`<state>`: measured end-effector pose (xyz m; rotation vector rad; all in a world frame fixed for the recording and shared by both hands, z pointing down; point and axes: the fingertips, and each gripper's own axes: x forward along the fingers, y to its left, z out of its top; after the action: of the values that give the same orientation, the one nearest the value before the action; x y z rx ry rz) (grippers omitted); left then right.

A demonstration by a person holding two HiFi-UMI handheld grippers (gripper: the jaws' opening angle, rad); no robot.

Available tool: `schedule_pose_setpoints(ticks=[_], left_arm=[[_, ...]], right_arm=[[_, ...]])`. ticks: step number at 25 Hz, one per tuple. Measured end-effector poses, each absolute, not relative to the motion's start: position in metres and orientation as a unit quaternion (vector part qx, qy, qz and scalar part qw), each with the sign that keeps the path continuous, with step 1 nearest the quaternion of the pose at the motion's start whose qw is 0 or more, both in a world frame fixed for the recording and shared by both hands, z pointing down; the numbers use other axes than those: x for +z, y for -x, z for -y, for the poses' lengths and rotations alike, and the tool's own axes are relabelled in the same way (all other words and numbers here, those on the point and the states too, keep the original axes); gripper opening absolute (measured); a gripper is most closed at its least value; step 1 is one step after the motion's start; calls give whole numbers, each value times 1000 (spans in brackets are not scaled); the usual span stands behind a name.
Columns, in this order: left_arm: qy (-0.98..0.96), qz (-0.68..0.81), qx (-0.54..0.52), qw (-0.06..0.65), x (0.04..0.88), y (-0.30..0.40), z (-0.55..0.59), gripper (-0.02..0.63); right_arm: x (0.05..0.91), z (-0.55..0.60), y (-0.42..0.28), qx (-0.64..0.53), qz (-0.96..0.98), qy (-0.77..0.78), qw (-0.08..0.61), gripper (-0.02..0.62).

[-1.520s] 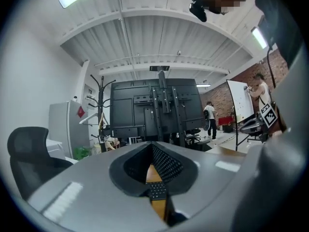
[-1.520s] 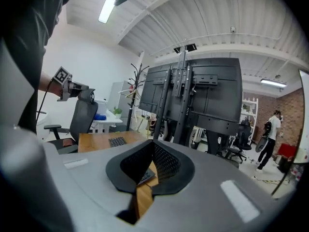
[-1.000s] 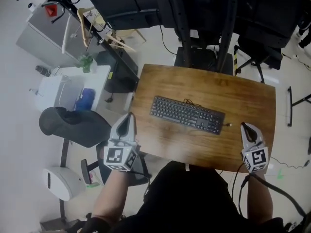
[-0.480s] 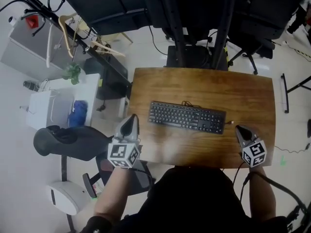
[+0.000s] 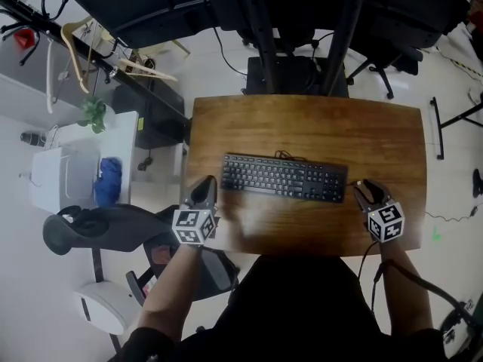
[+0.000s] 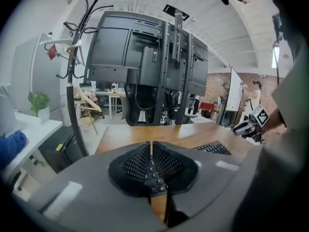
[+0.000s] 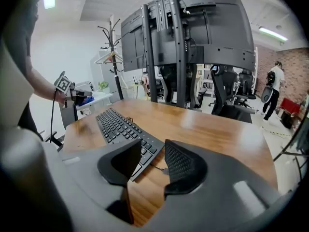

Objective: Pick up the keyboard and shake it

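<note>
A black keyboard (image 5: 283,178) lies flat across the middle of the wooden table (image 5: 302,123). My left gripper (image 5: 204,190) hovers at the table's left edge, just off the keyboard's left end. Its jaws have just begun to part, but the tips still almost meet and nothing is between them; keys (image 6: 153,175) show through the slit. My right gripper (image 5: 364,191) sits at the keyboard's right end. Its jaws have just been opening and stand wide. The keyboard (image 7: 120,127) end lies just ahead of that gap, not gripped.
A tall black monitor stand (image 5: 302,21) rises behind the table. Left of the table are a dark office chair (image 5: 98,225), a white cabinet (image 5: 72,173) with a blue cloth (image 5: 109,181), and a coat rack (image 5: 68,36). A thin cable (image 5: 283,155) runs from the keyboard's back.
Both grippers have come down and in toward the keyboard's two ends. The right gripper's jaws went from shut to wide open. The keyboard has not moved on the table.
</note>
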<state>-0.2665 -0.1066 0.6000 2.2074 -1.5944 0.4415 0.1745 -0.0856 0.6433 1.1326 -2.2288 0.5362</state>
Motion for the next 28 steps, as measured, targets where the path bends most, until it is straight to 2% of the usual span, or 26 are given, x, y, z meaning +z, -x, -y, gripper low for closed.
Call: schedule_pose_setpoints(ticks=[1,3,5,9,14,19,23,28], left_arm=[[-786,564,158,198,606,266,109,36],[-786,556,163,216,617,266,114,148],[-786,546,173,232,627,266,120,186],[-793,519,203,245,644,261,128,187],[-799,466,233,300,675,251,126,187],[-783,476,275,292,692,268,127,187],[-774,452,288,337,705,273,123,187],[-774,441,294,347,718,273,129,187]], right_arm=[[648,88,-175,210,832,-424,289,156],[656,91,-175,227,829,-423,289,158],[665,91,-173,249,826,-414,290,158],[683,91,-166,289,822,-395,292,158],[699,93,-162,338,810,-384,288,164],[702,92,-165,365,803,-376,285,170],[705,89,-162,388,803,-359,277,185],[709,85,-154,409,801,-341,274,190]])
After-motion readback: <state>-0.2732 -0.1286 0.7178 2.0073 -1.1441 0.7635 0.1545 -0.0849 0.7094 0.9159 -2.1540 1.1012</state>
